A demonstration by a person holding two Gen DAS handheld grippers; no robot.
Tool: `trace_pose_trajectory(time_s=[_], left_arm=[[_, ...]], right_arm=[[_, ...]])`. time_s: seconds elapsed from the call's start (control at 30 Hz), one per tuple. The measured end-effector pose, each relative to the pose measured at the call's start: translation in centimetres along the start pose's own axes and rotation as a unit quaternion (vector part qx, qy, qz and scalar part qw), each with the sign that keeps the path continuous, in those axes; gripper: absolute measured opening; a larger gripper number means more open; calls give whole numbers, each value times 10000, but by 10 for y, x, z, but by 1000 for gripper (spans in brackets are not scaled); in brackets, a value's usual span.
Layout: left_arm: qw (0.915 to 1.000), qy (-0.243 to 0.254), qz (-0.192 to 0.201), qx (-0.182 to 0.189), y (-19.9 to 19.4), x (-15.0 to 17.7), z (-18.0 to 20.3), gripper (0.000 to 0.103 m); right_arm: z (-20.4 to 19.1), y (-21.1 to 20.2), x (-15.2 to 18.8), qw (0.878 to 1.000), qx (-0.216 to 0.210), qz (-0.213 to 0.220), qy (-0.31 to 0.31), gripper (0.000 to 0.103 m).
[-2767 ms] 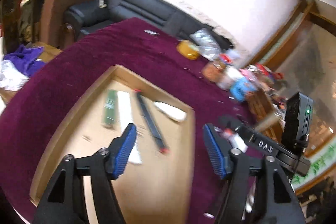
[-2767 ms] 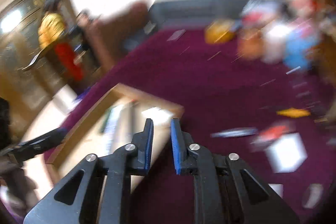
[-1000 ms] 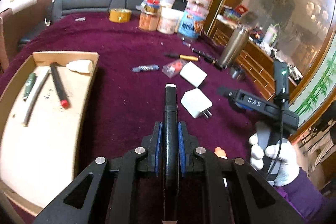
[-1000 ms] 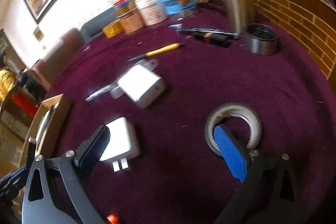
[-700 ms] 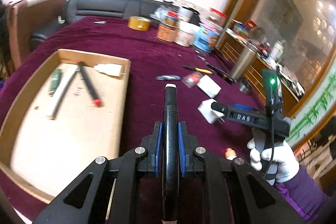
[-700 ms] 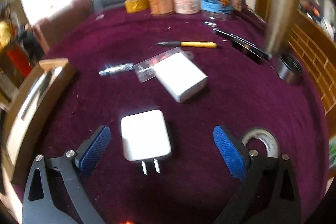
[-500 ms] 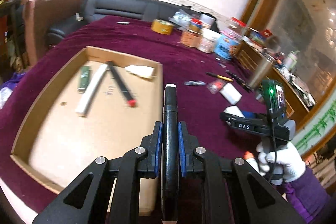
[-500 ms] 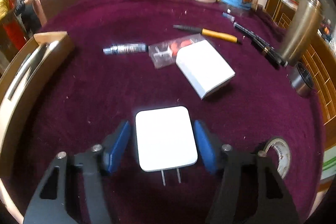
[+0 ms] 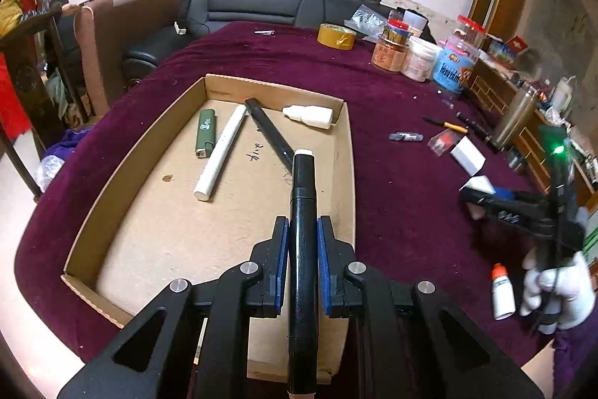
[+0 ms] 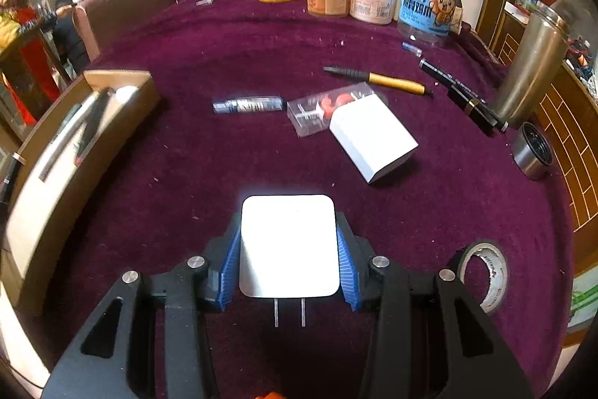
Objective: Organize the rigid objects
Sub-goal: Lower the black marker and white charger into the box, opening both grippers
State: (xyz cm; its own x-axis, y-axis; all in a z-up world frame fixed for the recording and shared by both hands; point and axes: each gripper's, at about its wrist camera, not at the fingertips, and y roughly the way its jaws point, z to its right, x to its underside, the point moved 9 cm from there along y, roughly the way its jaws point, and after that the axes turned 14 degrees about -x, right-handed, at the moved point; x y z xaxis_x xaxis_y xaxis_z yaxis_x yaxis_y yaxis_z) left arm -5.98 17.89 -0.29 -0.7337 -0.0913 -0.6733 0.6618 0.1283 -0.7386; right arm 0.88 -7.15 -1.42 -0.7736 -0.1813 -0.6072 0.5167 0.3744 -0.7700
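Left gripper (image 9: 302,260) clenched on black marker (image 9: 303,212) — above box (image 9: 347,152), its tip toward 12 o'clock. Right gripper (image 10: 289,264) fingers clamp white charger (image 10: 289,245) — prongs toward 6 o'clock.

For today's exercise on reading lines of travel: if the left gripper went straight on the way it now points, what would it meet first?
The left gripper, shut on a black marker, points over the cardboard tray. The marker's tip would probably meet the black pen lying in the tray first, though depth is unclear.
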Motion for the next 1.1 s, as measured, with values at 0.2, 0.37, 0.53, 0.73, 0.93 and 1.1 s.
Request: trace_pose_trajectory(time_s=[0.2,0.37,0.53,0.73,0.93,1.1], left_arm=[[9997,149,19,-195,-1,1,0,12],[9994,222,2,-256,0,1,1,12],[9995,219,-36,-246,2,1,-1,12],[9998,42,-100,-160,6,-1,-12,12],[9984,-453,-249,-208,23,-17,-61,12],[9966,-574,-486,-322,53,-28,-88,12]], right_arm=[[-14,-17,-10,9995,-243,192,-30,43],[-30,-24,-14,9984,-497,253,-54,43],[-50,-26,-17,9972,-669,288,-184,43],[-77,-21,-22,9938,-1081,197,-174,43],[-119,-5,-30,9847,-1740,-41,-108,43],[-167,16,-33,9767,-2101,-314,-293,43]])
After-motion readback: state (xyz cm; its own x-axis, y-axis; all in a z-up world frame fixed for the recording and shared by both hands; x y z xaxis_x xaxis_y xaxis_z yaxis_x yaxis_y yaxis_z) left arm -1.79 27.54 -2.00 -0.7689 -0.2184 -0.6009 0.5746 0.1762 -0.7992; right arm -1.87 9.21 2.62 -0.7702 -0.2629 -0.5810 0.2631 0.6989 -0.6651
